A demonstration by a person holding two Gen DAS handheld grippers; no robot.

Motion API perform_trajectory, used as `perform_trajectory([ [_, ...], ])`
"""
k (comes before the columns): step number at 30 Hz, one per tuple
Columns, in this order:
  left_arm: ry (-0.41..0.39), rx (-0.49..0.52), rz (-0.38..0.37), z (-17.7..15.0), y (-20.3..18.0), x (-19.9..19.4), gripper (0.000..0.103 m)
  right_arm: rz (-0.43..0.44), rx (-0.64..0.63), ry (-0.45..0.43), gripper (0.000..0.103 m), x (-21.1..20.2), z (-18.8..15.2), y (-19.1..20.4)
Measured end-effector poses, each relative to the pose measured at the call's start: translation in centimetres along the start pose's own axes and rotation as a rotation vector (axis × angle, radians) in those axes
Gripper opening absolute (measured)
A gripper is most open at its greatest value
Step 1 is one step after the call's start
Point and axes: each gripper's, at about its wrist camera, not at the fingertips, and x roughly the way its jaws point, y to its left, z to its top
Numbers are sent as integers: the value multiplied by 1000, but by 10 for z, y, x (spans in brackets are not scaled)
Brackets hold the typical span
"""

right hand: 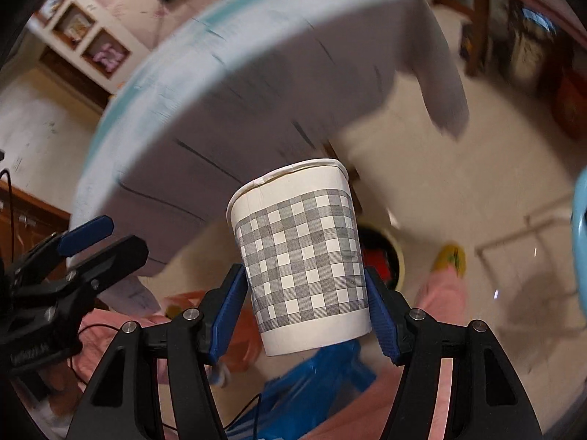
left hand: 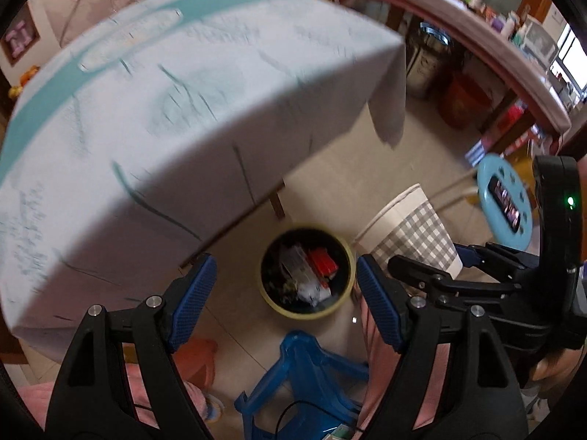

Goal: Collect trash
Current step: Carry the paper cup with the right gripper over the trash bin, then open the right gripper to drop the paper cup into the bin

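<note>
Checked paper cup (right hand: 301,256), upright, clamped between the pads of the right hand-held gripper (right hand: 304,308); left hand-held gripper (left hand: 286,304), jaws apart and empty, above the floor-standing trash bin (left hand: 307,270), cup at its two o'clock.

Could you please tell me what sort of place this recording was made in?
Probably a lived-in home, perhaps a dining area: a cloth-covered table, a cluttered side shelf, a blue plastic stool and a floor waste bin with trash inside.
</note>
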Motion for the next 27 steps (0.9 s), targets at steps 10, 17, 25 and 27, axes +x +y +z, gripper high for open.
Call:
perform_trajectory([
  [10, 190, -96, -6, -20, 12, 113, 71, -35, 134, 149, 65, 90, -26, -48],
  [17, 299, -191, 44, -26, 35, 169, 61, -62, 196, 219, 67, 147, -20, -58],
  [25, 287, -151, 76, -30, 39, 179, 61, -67, 236, 277, 69, 204, 1, -56],
  [27, 285, -155, 77, -32, 41, 180, 61, -65, 252, 279, 70, 217, 8, -57],
])
